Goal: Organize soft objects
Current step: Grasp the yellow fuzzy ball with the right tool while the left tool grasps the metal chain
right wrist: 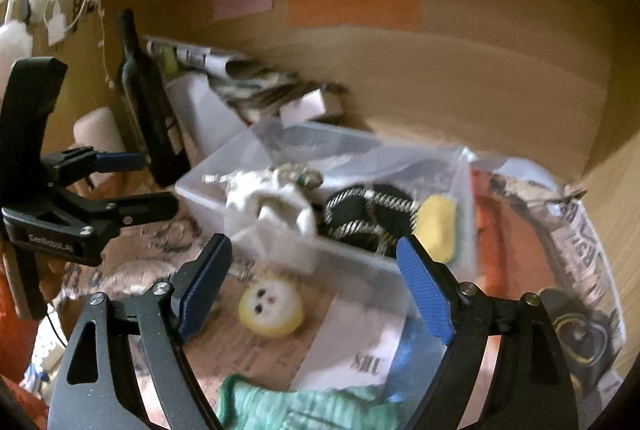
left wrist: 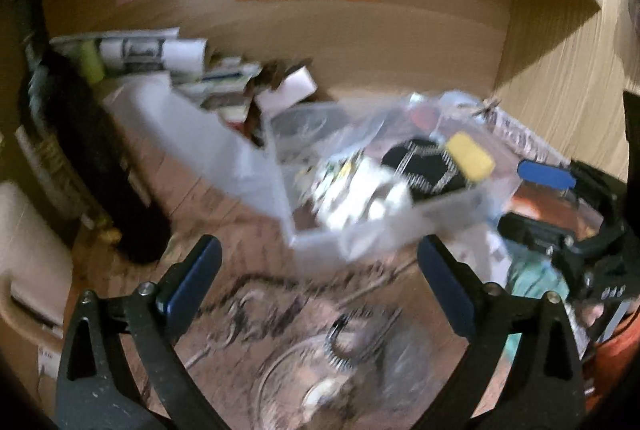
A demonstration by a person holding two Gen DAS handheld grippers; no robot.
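Green cloth (right wrist: 296, 408) nearest | clear bin (right wrist: 280, 250): white plush (right wrist: 272, 204), blk item, yellow sponge (right wrist: 436, 226) | both tools wide, holding 0

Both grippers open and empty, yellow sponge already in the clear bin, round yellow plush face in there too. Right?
Not quite. The plush face is not in the clear bin; the right wrist view shows it lying on the table in front of the bin. The rest holds: the yellow sponge is in the bin, and the left gripper and right gripper have open, empty jaws.
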